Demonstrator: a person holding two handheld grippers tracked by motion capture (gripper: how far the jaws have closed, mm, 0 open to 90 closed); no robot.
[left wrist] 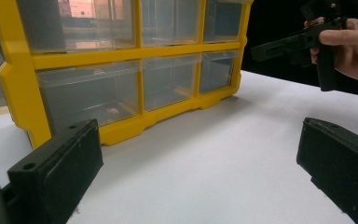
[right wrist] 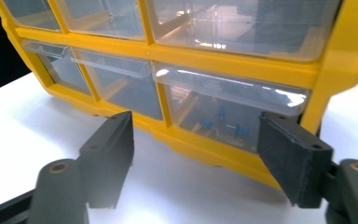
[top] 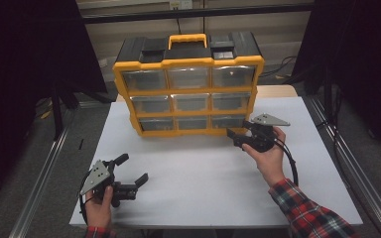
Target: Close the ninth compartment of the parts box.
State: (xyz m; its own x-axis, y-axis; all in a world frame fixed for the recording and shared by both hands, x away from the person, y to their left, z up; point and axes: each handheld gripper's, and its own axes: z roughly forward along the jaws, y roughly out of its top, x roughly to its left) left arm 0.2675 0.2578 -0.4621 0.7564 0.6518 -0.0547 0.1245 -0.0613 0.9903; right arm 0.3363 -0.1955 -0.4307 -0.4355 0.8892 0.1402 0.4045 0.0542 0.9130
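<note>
- Jaws of my right gripper (right wrist: 193, 161) gape, gripping nothing, before the bottom-right drawer (right wrist: 228, 114); its small blue contents are blurred.
- Left gripper (left wrist: 200, 172) gapes too, empty.

The small blue bits (right wrist: 221, 122) inside the bottom drawer (right wrist: 228, 112) of the yellow box (top: 188, 91) are too blurry to name. The box's top is cut off in both gripper views. Something tiny in another drawer (left wrist: 91, 95) is unclear.

Glossy yellow plastic organizer (top: 188, 62), clear shiny plastic drawers (right wrist: 228, 109), matt white table (top: 198, 178), matt black tongs (right wrist: 196, 158)
</note>
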